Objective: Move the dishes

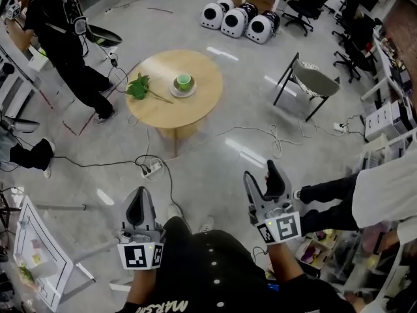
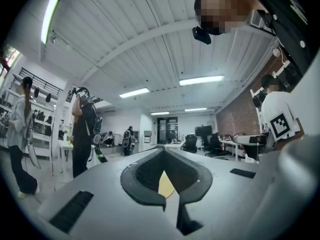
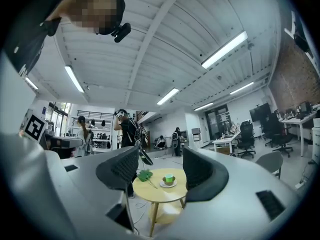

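Grey floor (image 1: 215, 175), round wooden table (image 1: 163, 109), office chairs (image 1: 306, 2).

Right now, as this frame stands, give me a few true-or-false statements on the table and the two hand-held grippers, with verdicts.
1. A green cup sits on a white saucer on the round wooden table. True.
2. The right hand-held gripper is shut on the cup. False: its jaws stand apart and empty, well short of the table.
3. A leafy green sprig lies on the table beside the saucer. True.
4. The left hand-held gripper has its jaws spread wide. False: its jaw tips meet, with nothing held.
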The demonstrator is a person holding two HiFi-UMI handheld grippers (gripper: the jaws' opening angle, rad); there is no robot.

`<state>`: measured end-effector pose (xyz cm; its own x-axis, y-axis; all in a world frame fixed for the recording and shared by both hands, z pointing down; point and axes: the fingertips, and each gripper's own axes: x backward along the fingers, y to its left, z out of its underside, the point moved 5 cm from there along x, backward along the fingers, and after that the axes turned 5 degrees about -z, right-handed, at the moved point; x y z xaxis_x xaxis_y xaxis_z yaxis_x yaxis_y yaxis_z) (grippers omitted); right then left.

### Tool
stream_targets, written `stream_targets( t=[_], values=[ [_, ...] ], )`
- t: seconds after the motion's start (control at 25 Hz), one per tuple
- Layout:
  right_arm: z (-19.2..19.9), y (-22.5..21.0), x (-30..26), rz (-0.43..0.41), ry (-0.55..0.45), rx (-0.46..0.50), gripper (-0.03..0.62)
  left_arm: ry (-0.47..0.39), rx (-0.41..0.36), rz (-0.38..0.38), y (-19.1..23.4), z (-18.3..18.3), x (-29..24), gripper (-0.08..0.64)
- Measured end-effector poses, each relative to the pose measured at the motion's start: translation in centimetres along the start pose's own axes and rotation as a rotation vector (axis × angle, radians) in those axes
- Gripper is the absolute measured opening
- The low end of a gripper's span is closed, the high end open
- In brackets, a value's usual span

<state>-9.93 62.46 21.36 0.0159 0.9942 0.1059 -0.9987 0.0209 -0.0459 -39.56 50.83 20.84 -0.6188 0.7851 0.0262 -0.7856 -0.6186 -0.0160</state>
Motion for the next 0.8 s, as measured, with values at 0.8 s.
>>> stream_targets(
  t=[0.8],
  values=[
    [0.6,-6.7,-12.6,0.057,0.004,0.018,0.255,-0.032,0.023,0.06,3.5,1.1,-16.5,0.009]
  ],
)
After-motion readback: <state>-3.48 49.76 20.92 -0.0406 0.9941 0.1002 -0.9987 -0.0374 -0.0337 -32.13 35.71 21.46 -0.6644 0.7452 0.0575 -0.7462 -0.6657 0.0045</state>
